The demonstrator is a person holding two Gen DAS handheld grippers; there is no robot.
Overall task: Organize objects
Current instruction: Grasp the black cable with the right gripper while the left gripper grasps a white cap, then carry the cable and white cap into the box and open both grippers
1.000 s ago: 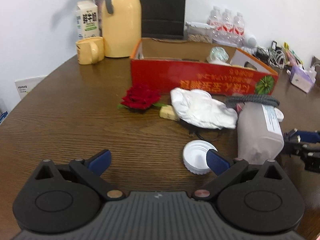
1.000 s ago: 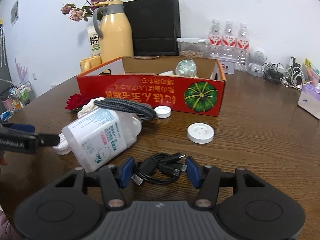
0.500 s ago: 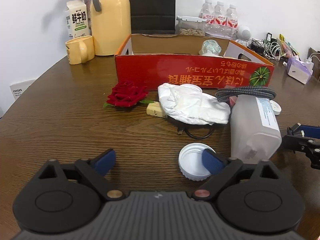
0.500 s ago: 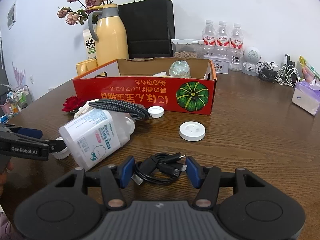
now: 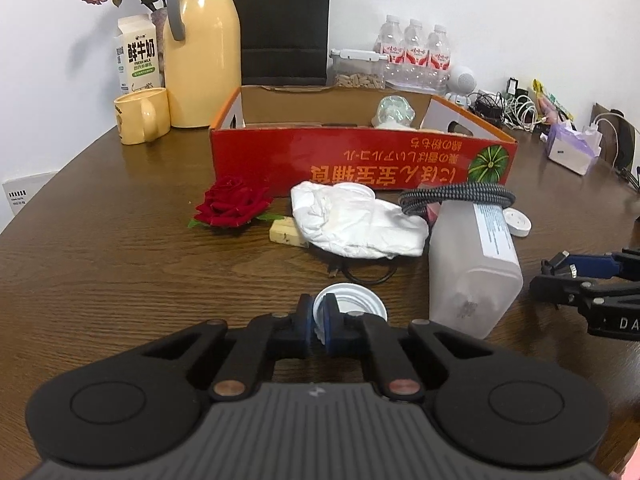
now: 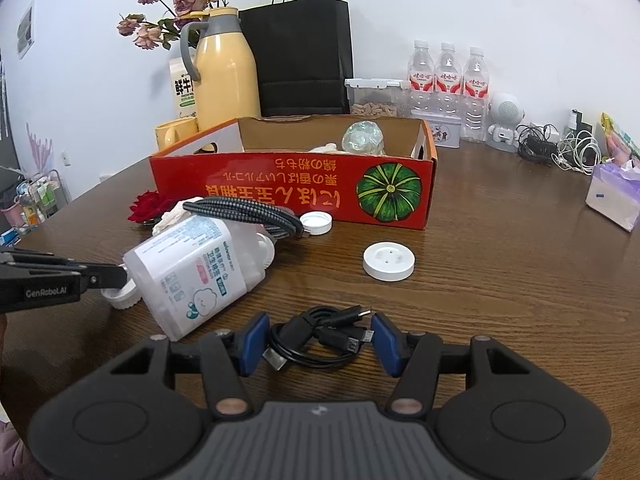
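Lid pinched, most of the clutter still outside the box

Tidying looks barely begun: the red cardboard box [image 5: 360,158] holds only a crumpled wad of clear wrap [image 5: 394,111] and a little more that is hard to make out. The left gripper [image 5: 319,322] has just closed its tongs tight on the near rim of the white lid [image 5: 352,306], which still sits on the table [image 5: 120,264]. The right gripper [image 6: 316,342] stands half open around a coiled black cable [image 6: 320,338]; whether its pads press the cable I cannot tell. Left to gather, by my reckoning: the rose [image 5: 232,202], the white cloth [image 5: 356,220], the toppled plastic jar [image 6: 192,268], the braided cord [image 6: 248,214], a small cap [image 6: 316,223] and a round white disc [image 6: 389,261], all lying near the box.
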